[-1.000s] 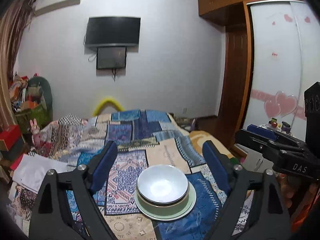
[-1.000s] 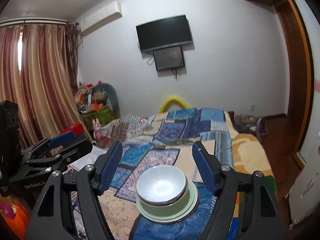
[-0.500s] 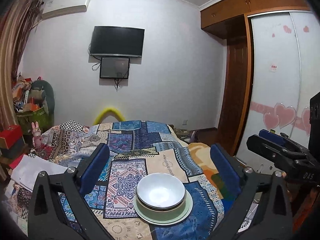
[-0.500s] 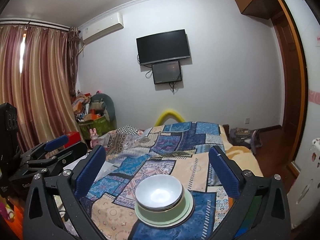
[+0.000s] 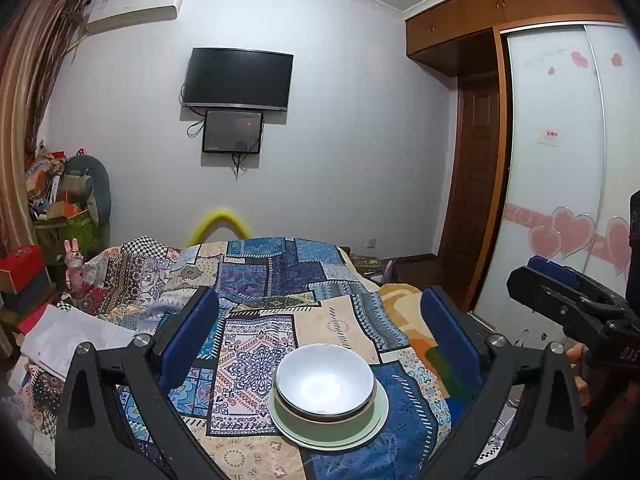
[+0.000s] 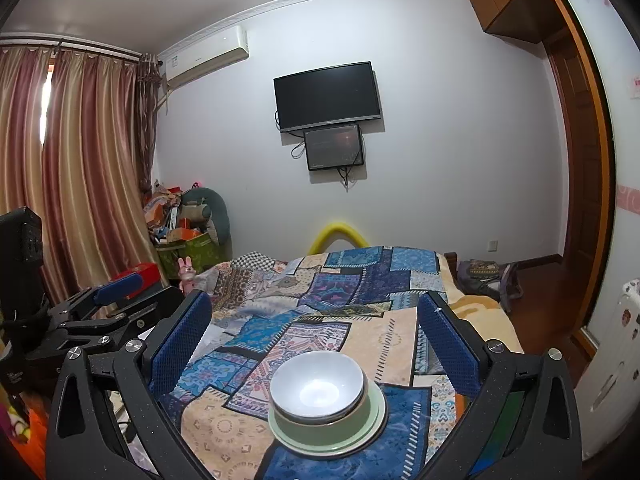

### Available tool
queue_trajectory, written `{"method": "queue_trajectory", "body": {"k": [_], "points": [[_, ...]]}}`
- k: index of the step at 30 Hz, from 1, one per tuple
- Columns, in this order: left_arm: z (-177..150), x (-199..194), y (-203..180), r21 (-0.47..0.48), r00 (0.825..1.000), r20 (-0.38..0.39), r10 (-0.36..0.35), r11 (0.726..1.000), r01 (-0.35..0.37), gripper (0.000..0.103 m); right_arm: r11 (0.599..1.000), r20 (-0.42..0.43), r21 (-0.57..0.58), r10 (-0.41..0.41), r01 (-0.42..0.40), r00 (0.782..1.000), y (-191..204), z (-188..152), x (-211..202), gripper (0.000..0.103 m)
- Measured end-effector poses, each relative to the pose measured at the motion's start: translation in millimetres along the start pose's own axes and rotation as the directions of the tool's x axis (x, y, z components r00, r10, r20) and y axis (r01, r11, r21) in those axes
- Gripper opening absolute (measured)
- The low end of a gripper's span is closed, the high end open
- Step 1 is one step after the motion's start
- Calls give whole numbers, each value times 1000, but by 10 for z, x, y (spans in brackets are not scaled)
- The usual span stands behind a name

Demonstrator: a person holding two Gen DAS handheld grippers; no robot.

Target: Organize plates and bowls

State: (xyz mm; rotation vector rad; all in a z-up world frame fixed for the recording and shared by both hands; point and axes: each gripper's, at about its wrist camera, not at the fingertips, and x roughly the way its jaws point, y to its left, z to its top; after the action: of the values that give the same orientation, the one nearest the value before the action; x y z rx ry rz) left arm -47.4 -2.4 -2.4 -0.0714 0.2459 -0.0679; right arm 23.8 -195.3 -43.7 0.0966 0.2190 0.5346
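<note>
Bedspread carries stacked bowls; plate mostly hidden beneath.

**Around the bed**

My patchwork quilt covers the bed. Beyond its far end a black television hangs on the wall, a small screen beneath it. Left of the bed hang curtains; right, a wardrobe.

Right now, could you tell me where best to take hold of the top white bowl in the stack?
Probably by the rim of the white bowl, one finger inside and one outside, coming from above: it sits nested in the green bowl on the plate, so its sides are mostly covered.
</note>
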Motion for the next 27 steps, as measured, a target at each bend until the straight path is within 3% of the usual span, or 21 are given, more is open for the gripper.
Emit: {"method": "queue_trajectory", "body": {"k": [27], "points": [[0,59,-3,0,1000,-9,-5,1000,5,103,1000,-4,-2,6,-6,1000,-22,7,-11,103]]}}
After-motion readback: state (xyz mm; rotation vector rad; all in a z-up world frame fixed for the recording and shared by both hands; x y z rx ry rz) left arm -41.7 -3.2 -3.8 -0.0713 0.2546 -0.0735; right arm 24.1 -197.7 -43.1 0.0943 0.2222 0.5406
